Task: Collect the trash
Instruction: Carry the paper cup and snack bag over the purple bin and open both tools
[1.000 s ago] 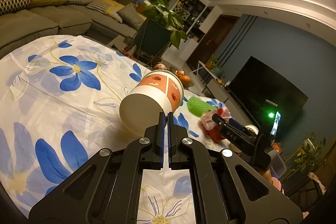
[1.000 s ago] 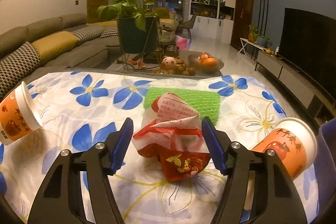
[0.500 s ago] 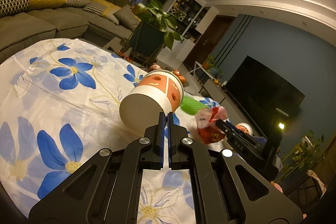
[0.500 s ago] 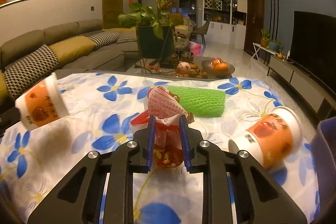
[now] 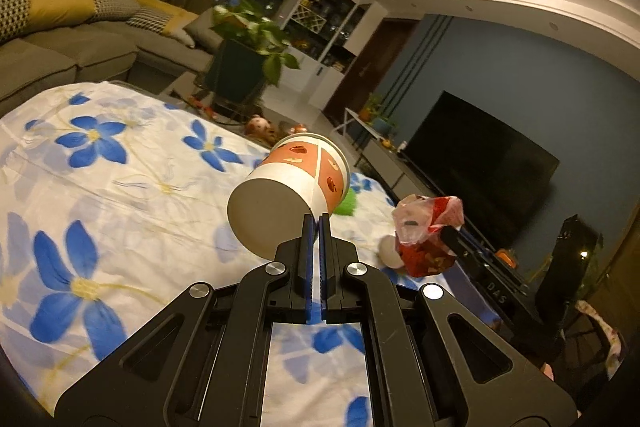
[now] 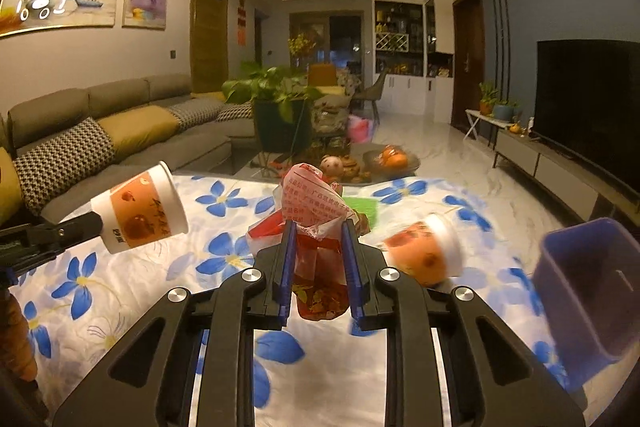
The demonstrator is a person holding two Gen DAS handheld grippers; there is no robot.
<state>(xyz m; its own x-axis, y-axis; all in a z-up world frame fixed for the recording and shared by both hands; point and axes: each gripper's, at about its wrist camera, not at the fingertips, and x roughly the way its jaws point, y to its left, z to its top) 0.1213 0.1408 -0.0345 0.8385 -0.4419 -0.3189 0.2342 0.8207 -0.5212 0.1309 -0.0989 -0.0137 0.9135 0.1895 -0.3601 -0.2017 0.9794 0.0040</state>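
Two tools are in use, each clamped on a piece of trash above the flowered cloth (image 5: 132, 187) on the worktop. In the left wrist view, the left tool (image 5: 315, 223) pinches the bottom edge of an orange-and-white paper cup (image 5: 288, 191), held tilted clear of the cloth; the red wrapper (image 5: 428, 239) hangs to its right.

In the right wrist view, the right tool (image 6: 318, 231) grips the crumpled red wrapper (image 6: 316, 219). A second cup (image 6: 424, 247) lies on its side near a purple bin (image 6: 592, 287), with a green mesh (image 6: 362, 207) behind.
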